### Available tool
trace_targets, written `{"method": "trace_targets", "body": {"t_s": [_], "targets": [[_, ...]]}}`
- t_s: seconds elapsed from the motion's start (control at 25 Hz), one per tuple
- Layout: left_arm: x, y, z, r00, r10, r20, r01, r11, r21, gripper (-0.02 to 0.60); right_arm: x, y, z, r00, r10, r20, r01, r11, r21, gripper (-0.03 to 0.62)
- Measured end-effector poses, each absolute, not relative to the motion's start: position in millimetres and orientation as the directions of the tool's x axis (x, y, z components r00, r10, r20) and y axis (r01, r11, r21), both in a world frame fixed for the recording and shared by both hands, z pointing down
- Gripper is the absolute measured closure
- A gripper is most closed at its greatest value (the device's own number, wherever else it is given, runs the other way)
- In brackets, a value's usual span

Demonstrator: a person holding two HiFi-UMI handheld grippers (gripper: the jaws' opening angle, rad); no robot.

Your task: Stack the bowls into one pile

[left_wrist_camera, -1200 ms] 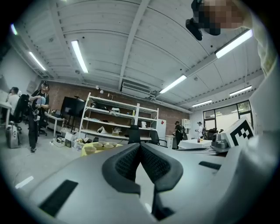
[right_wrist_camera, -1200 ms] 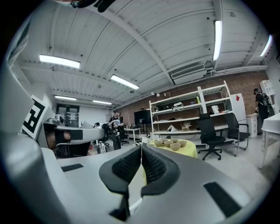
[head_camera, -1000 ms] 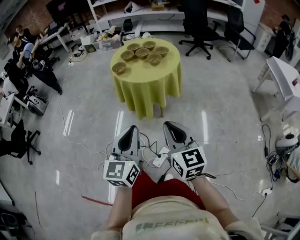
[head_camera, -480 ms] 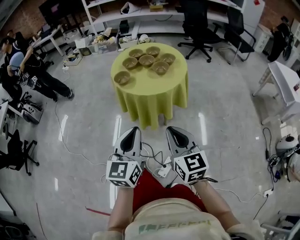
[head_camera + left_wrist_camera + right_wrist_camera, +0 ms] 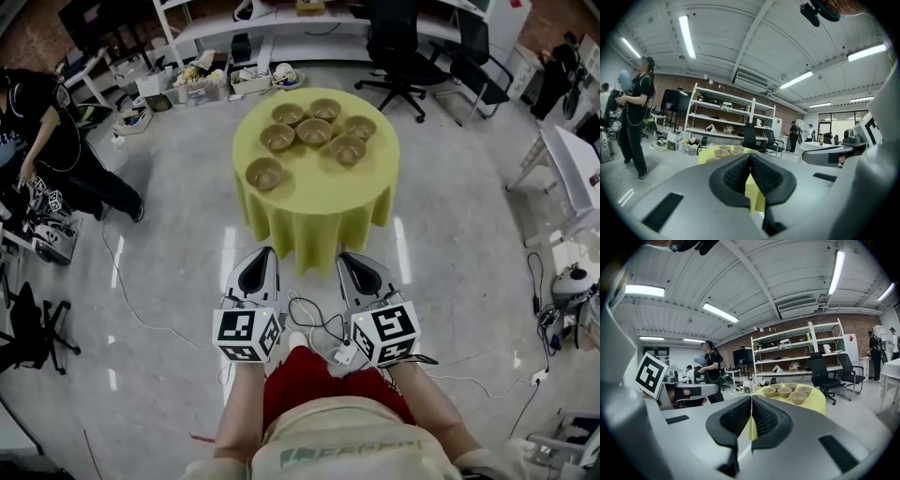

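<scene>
Because the shallow tan bowls [image 5: 314, 132] on the round yellow-clothed desk [image 5: 319, 211] lie beyond reach, left gripper [image 5: 260, 255] and right gripper [image 5: 350, 260] carry fingers [image 5: 733, 176] closed, empty.

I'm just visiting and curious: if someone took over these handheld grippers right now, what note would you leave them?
Left gripper: jaws shut, empty, held out short of the table.
Right gripper: the same, shut and empty.
Bowls: seven, all separate on the yellow-clothed round table; one sits apart toward its left edge.
Done: nothing stacked.
Left: reach the table, nest all bowls into one pile.
</scene>
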State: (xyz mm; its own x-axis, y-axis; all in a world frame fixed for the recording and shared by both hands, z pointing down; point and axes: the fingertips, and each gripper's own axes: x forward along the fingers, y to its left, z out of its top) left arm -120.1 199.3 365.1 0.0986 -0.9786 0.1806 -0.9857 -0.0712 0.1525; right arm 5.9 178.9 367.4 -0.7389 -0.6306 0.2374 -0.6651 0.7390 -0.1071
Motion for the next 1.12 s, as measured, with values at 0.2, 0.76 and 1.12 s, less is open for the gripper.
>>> {"method": "trace_targets", "body": {"t_s": [0.2,0.76,1.12], "targets": [[-186.4,171.4,384.0,0.064,-0.966,0.251,-0.989,-0.028,0.147,0.558,-50.6,152.5,373.0,-0.713,-0.653,0.256,-0.692,0.715,-0.104,0.557],[-261.2,124.9,414.4,0.124,-0.944,0.306,-0.976,-0.06,0.209,0.557,-122.0,113.0,387.1,-0.671,-0.678,0.3,-0.724,0.687,-0.069,0.557],[-282.8,100.0,429.9,0.105,-0.936,0.337,-0.964,-0.012,0.267,0.557,-140.6,80.6,394.4,-0.684,-0.66,0.309,-0.706,0.707,-0.052,0.557]]}}
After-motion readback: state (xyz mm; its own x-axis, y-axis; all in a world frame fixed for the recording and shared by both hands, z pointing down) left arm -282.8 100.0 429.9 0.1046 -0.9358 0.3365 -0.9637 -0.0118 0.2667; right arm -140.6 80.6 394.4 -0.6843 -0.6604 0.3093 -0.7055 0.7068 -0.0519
